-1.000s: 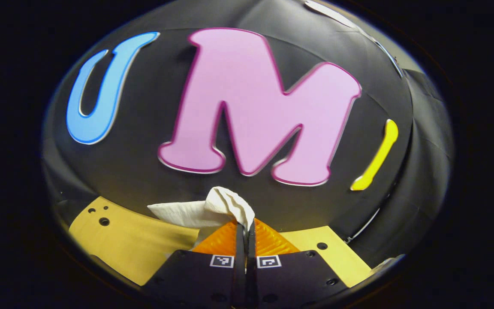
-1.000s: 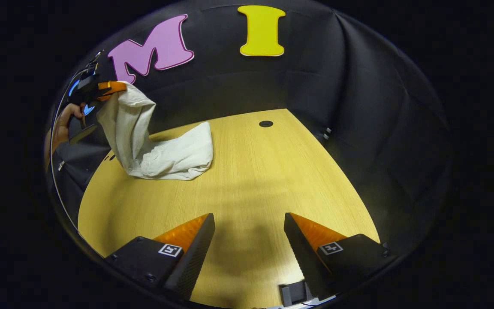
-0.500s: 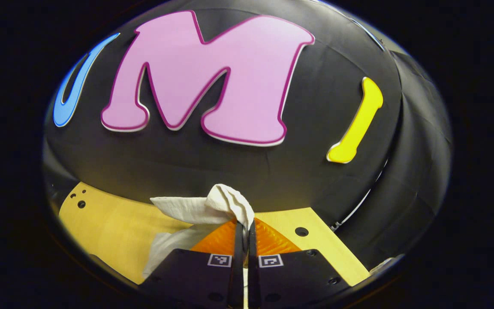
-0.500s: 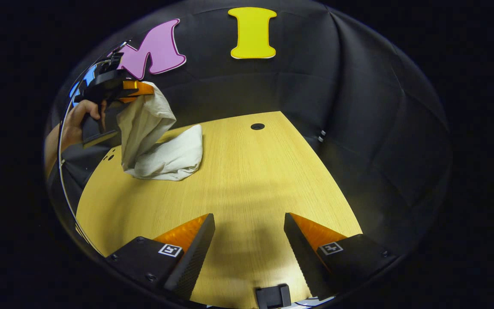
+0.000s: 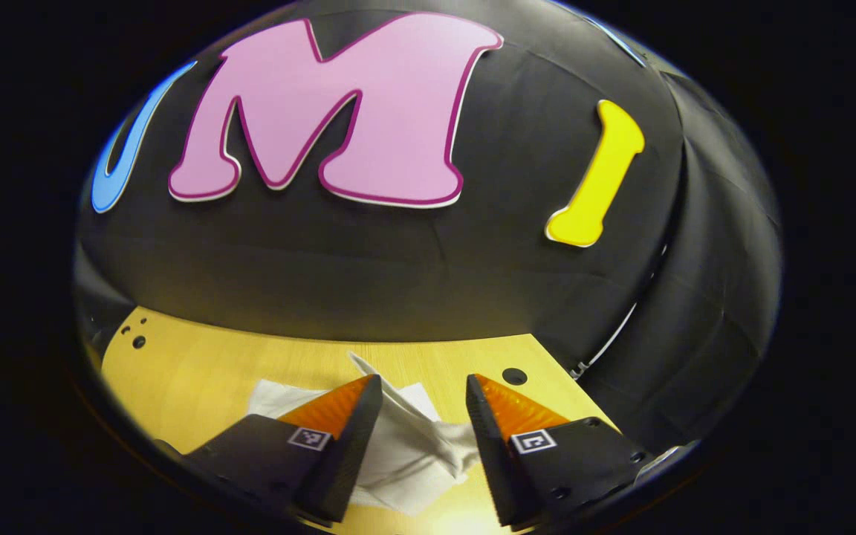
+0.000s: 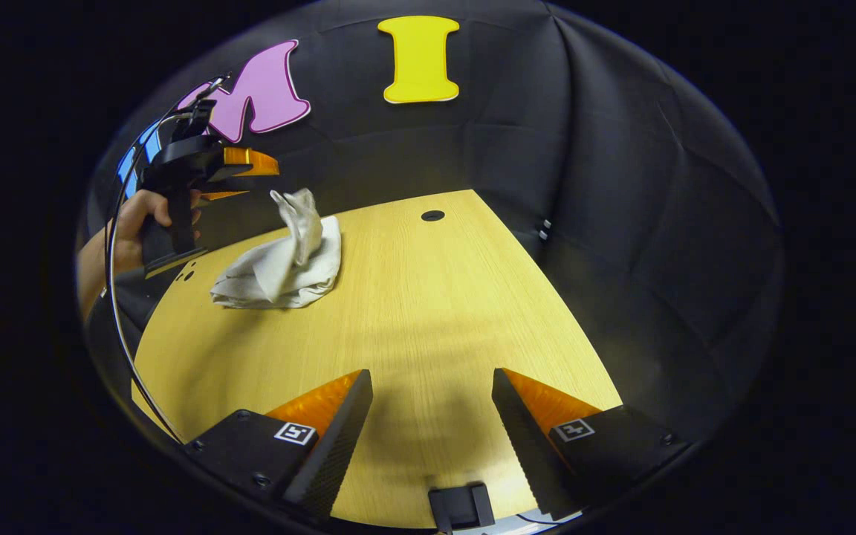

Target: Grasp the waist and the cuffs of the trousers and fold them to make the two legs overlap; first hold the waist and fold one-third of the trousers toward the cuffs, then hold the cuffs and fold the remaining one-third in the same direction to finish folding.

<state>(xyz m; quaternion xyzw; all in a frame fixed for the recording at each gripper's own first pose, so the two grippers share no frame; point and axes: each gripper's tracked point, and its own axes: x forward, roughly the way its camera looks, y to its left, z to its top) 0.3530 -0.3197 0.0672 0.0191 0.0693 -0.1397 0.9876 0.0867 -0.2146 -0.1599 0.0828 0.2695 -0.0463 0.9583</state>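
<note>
left tool (image 5: 419, 401): fingers spread, holding nothing, hovering directly over trousers (image 6: 283, 261) | trousers: bunched heap at table's (image 6: 428, 312) 10 o'clock, long axis unclear | right tool (image 6: 432, 405): open, empty, well apart; left is nearer.

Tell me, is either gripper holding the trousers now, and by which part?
Nothing is held. The left gripper is open above the trousers, which lie crumpled on the table. The right gripper is open too.
</note>
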